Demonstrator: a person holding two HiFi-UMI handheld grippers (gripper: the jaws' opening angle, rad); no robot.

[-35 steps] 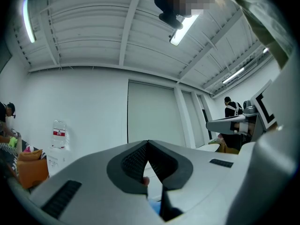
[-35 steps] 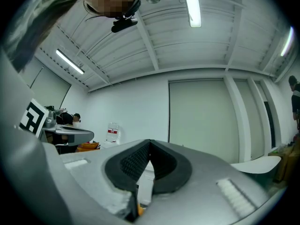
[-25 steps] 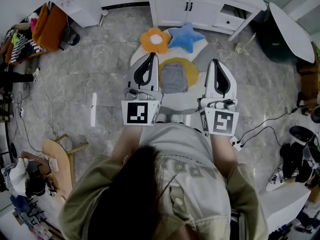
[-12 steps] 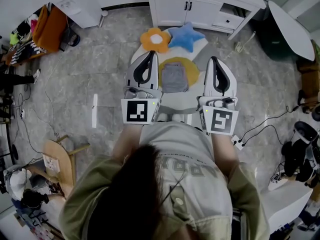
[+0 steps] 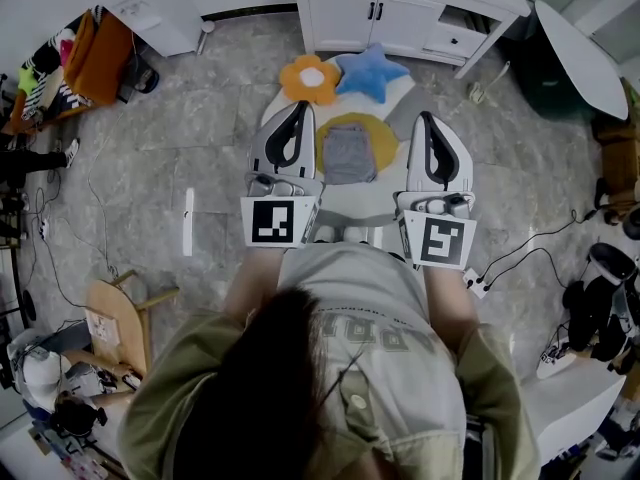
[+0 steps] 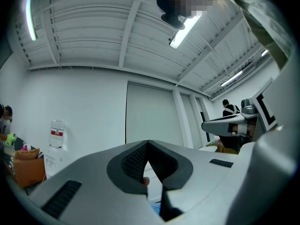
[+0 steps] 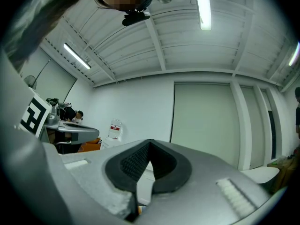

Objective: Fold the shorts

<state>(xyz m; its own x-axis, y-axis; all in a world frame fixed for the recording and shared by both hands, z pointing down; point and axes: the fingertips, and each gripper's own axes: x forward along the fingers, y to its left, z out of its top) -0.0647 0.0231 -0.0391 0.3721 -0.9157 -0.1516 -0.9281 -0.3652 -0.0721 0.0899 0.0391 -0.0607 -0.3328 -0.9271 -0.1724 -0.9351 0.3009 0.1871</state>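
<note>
In the head view, the grey shorts (image 5: 348, 154) lie as a small folded rectangle on a round rug (image 5: 385, 143) on the floor, far below my hands. I hold both grippers level at chest height, side by side, above the rug. The left gripper (image 5: 299, 108) is over the shorts' left side and the right gripper (image 5: 428, 118) over their right, neither touching them. In the left gripper view the left gripper (image 6: 148, 143) has its jaws together with nothing between them. The right gripper (image 7: 150, 142) is likewise shut and empty; both views face a white wall and the ceiling.
An orange flower cushion (image 5: 307, 78) and a blue star cushion (image 5: 372, 73) lie at the rug's far edge. Behind them stands a white cabinet (image 5: 400, 13). A white table (image 5: 585, 58) is at right, a wooden stool (image 5: 115, 318) at left, and a power strip (image 5: 475, 286) with cables lies near my feet.
</note>
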